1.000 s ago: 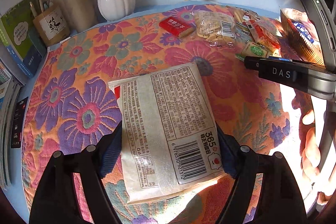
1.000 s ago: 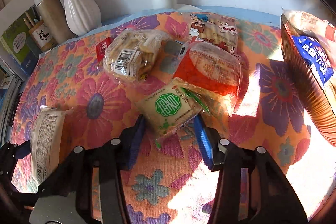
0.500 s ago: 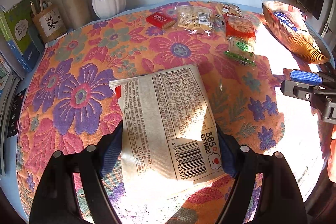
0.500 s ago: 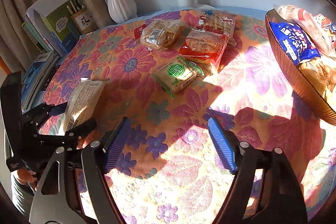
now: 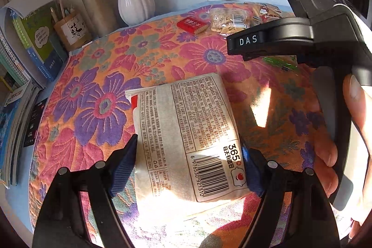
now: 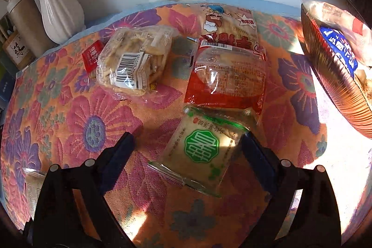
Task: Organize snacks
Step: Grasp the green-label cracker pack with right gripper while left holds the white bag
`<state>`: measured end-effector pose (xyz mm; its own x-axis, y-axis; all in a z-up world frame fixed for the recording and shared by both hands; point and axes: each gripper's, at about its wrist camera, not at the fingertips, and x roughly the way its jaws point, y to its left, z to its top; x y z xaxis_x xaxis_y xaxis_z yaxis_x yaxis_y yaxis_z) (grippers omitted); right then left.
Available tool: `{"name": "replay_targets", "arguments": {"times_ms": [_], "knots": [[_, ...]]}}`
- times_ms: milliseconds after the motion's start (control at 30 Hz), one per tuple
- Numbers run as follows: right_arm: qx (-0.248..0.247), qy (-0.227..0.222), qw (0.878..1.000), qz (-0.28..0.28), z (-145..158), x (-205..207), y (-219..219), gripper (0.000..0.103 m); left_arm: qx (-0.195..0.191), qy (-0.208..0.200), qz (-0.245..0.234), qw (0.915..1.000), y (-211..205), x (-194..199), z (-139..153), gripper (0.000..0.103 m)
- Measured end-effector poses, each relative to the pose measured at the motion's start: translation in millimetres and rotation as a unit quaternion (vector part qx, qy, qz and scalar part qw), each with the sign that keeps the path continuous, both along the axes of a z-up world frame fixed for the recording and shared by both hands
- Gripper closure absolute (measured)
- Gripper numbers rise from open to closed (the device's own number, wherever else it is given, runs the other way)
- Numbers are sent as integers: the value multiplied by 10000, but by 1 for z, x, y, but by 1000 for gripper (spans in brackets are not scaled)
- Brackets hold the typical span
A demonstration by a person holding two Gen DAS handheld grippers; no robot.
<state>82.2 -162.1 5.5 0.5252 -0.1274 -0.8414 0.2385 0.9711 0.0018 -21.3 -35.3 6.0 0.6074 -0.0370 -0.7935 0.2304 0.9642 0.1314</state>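
The left gripper (image 5: 189,162) is clamped on a white snack packet (image 5: 186,131), blue pads pressing its two long edges near the barcode end, so the packet hangs flat with its printed back facing up above the floral tabletop (image 5: 97,76). Holding it by the edges near one end probably keeps the soft bag from crumpling while it is carried.

The right gripper (image 6: 187,149) stands with its jaws wide apart over a green-label packet (image 6: 201,148) that lies on the cloth between the pads; the right pad is at the packet's edge and the left pad is clear of it, so nothing is gripped. Just beyond lie a red packet (image 6: 227,80), a clear bag of biscuits (image 6: 132,62) and a cartoon-print bag (image 6: 230,22), loosely grouped. At the right edge a ribbed basket (image 6: 334,85) already holds packets, which looks like where the snacks are being collected
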Motion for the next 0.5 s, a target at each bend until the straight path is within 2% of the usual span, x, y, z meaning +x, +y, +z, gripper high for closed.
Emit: {"name": "replay_targets", "arguments": {"times_ms": [67,100,133,200,233,367,400,500], "knots": [[-14,-63,10000,25,1,-4,-2,16,-19,11,13,10000,1,1,0,25],[-8,-105,9999,77,3,-7,-3,25,-29,16,10,10000,1,1,0,25],[7,-127,9998,160,4,-11,-4,39,-32,18,6,10000,2,2,0,25],[35,-142,9995,276,6,-24,-8,43,-15,12,1,10000,2,2,0,25],[81,-158,9993,323,6,-31,-11,50,-7,8,0,10000,1,3,0,25],[221,-191,9963,809,6,-67,-20,52,-2,1,-5,10000,2,3,-1,25],[221,-199,9954,912,6,-77,-24,57,-2,1,-4,10000,2,3,-1,25],[377,-186,9922,1173,7,-102,-37,57,11,-6,-7,10000,1,3,0,25]]}}
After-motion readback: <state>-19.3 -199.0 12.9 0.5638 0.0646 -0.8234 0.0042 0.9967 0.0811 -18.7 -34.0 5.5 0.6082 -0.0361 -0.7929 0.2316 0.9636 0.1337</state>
